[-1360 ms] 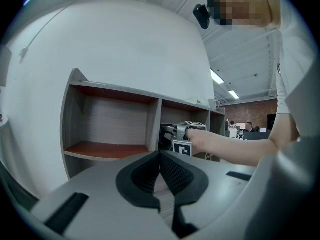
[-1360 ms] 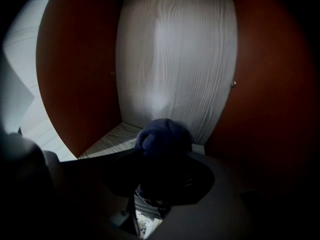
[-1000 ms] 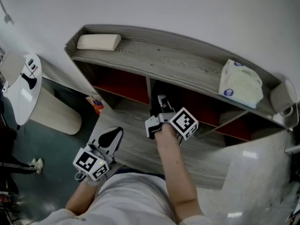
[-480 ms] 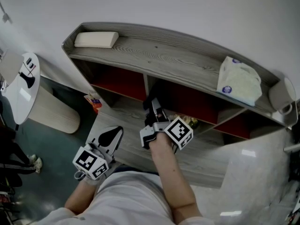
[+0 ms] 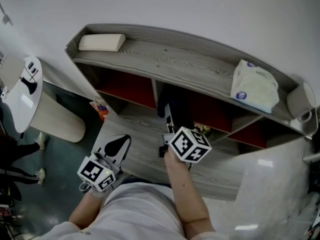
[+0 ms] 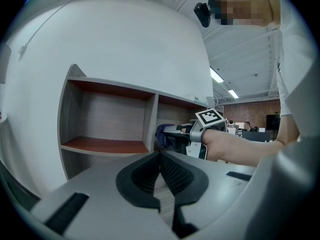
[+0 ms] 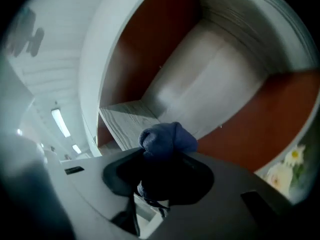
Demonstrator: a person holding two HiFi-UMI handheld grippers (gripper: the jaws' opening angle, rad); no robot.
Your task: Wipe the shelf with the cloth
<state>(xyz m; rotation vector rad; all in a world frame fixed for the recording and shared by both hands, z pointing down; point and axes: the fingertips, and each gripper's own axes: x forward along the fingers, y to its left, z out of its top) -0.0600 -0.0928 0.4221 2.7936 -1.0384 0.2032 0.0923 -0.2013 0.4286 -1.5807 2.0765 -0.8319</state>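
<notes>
The grey wooden shelf (image 5: 165,61) has red-backed compartments under its top board. My right gripper (image 5: 170,116) reaches into the middle compartment (image 7: 210,69), with its marker cube turned upward. It is shut on a bunched dark blue cloth (image 7: 167,139), which bulges out past the jaws. In the left gripper view the cloth (image 6: 164,134) sits at the compartment's divider, ahead of the right gripper (image 6: 176,134). My left gripper (image 5: 122,143) hangs low in front of the shelf, with the pads (image 6: 165,171) together and nothing between them.
On the top board lie a beige block (image 5: 102,42) at the left, a white packet (image 5: 255,88) and a pale roll (image 5: 300,104) at the right. A flowered item (image 5: 202,130) stands in the compartment right of my gripper. A round white table (image 5: 27,91) stands at the far left.
My right gripper first drew left along the lower shelf, then came back right and rolled, so its cube now faces up. The left gripper has not moved.
</notes>
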